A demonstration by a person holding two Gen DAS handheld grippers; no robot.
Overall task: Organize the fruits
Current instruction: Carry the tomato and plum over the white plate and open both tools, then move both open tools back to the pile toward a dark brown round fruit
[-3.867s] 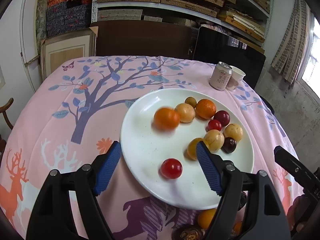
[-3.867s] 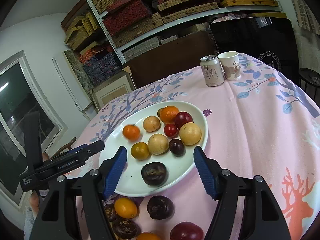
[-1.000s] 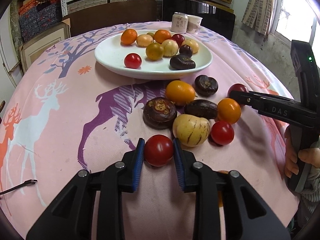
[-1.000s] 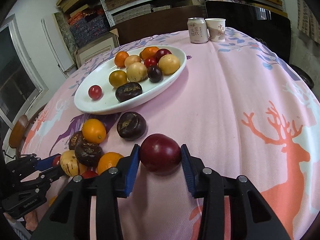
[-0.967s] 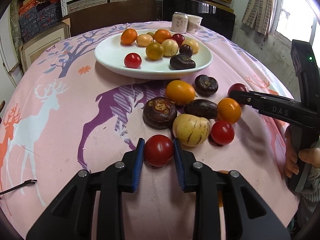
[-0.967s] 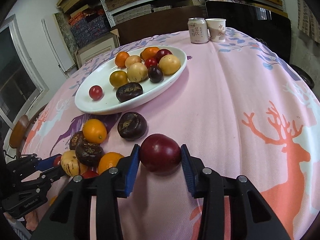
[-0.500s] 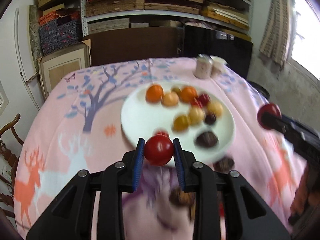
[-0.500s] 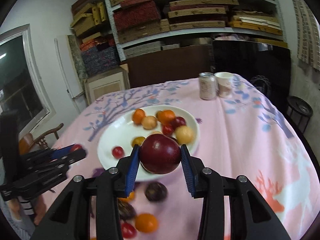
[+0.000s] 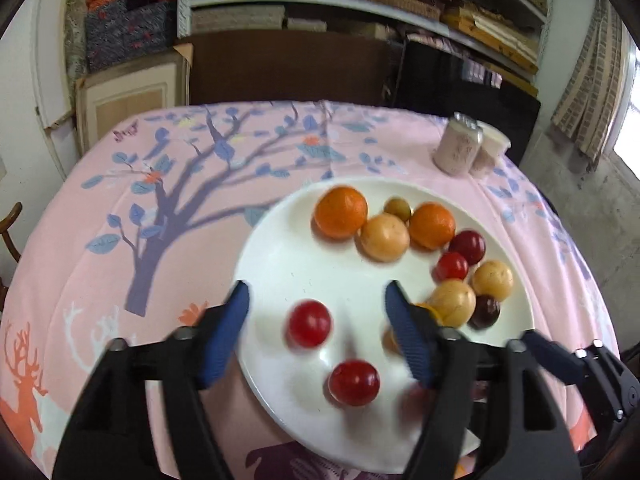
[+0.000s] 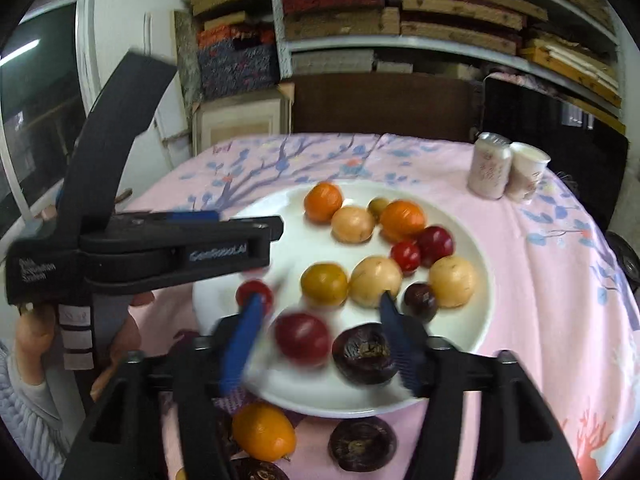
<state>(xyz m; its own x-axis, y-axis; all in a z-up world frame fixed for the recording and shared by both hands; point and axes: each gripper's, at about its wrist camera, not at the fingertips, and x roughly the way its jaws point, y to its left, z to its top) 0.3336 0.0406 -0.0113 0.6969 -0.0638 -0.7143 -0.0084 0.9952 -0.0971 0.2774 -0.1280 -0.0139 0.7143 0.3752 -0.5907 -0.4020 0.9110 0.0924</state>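
Observation:
A white plate (image 9: pixel 272 240) on the pink tablecloth holds several fruits: oranges, pale yellow ones, dark plums and small tomatoes. My left gripper (image 9: pixel 317 298) hangs over the plate's near left part, its jaws opening. A blurred red tomato (image 9: pixel 310 323) sits loose between them, touching neither pad, and a second tomato (image 9: pixel 354 378) lies nearer. My right gripper (image 10: pixel 318 312) is over the plate's front, jaws also opening. A blurred dark red plum (image 10: pixel 302 338) is free between its fingers, beside a wrinkled dark passion fruit (image 10: pixel 364 354). The left gripper (image 10: pixel 240 236) shows side-on at left.
An orange fruit (image 10: pixel 264 432) and a dark passion fruit (image 10: pixel 362 444) lie on the cloth in front of the plate (image 10: pixel 476 280). A drink can (image 10: pixel 490 166) and paper cup (image 10: pixel 526 176) stand at the far right. Shelves and a dark chair stand behind the table.
Both grippers carried their fruit up from the near cloth to over the plate, then opened. The tomato and the plum have left the pads and are now on or just above the plate.

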